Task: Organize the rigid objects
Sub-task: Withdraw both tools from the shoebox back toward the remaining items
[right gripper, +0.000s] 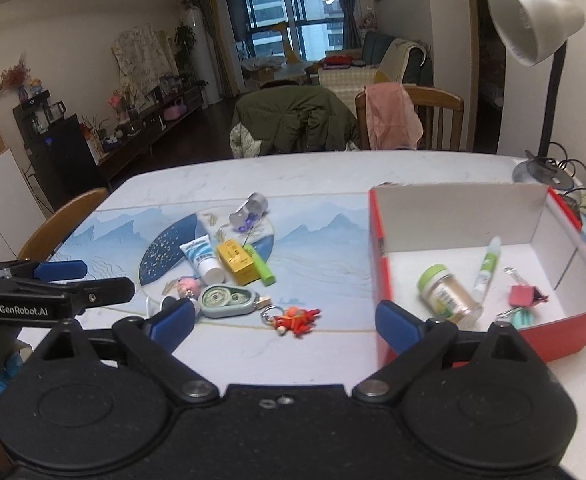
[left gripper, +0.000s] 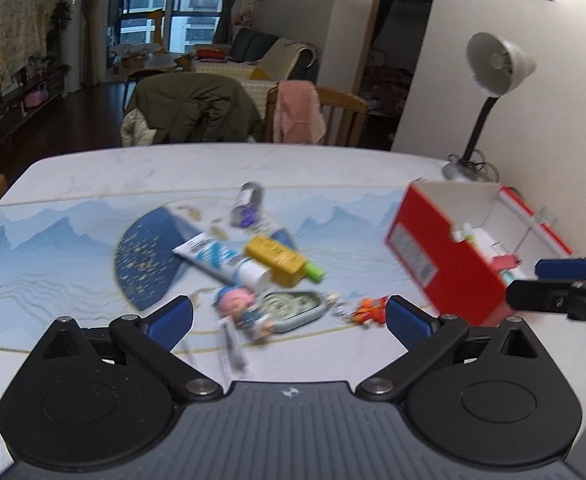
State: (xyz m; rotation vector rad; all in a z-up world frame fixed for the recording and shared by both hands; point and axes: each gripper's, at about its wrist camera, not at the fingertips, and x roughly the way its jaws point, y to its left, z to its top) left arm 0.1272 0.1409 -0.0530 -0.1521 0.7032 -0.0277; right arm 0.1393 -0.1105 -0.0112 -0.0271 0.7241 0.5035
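Observation:
Loose items lie mid-table on a blue mountain-print mat: a pink-haired figurine (left gripper: 239, 308) (right gripper: 187, 286), a grey-green tape dispenser (left gripper: 293, 310) (right gripper: 225, 300), an orange keychain (left gripper: 367, 308) (right gripper: 297, 318), a white tube (left gripper: 221, 260) (right gripper: 203, 258), a yellow box (left gripper: 275, 258) (right gripper: 237, 262), a green marker (right gripper: 261, 266) and a small clear jar (left gripper: 249, 200) (right gripper: 249, 208). A red box (left gripper: 453, 256) (right gripper: 377, 240) at the right holds a green-lidded jar (right gripper: 447, 294), a glue pen (right gripper: 487, 266) and a pink binder clip (right gripper: 527, 296). My left gripper (left gripper: 289, 320) (right gripper: 93, 280) is open and empty just short of the figurine and dispenser. My right gripper (right gripper: 285, 322) (left gripper: 533, 284) is open and empty, near the keychain and the box's front corner.
A grey desk lamp (right gripper: 533, 20) stands at the table's far right corner with cables at its base. Beyond the far edge are two chairs, one draped with an olive jacket (right gripper: 293, 120), the other with a pink cloth (right gripper: 391, 114). A wooden chair back (right gripper: 65, 220) sits at the left edge.

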